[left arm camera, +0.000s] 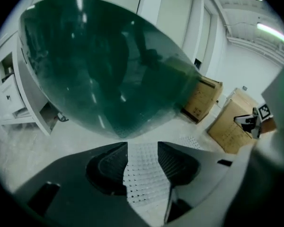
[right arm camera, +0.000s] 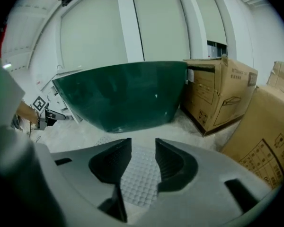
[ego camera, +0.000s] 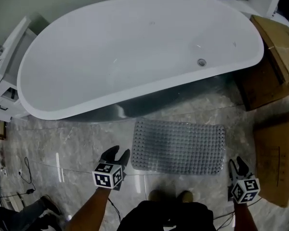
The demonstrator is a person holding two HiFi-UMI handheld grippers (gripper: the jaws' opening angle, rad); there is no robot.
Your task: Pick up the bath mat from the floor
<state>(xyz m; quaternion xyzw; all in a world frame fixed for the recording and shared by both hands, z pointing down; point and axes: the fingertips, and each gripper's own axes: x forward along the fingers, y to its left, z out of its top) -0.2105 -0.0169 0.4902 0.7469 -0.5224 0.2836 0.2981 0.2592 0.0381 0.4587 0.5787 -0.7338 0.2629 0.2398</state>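
Plainly I was only at the approach — the mat (ego camera: 179,147) lay flat on the floor (ego camera: 62,148) by the tub (ego camera: 135,47), untouched. My left gripper (ego camera: 117,153) hung near its left edge and my right gripper (ego camera: 240,164) near its right, jaws apart, holding nothing. Next, I judged, each had to drop and pinch an edge.

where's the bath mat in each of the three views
Head view: the bath mat lies flat on the floor, lower centre, just in front of the bathtub.
Left gripper view: bath mat at bottom centre, seen through the gap between the open jaws.
Right gripper view: bath mat at bottom centre, again between the open jaws.
Shared landmark: the bathtub, behind the mat in all three.
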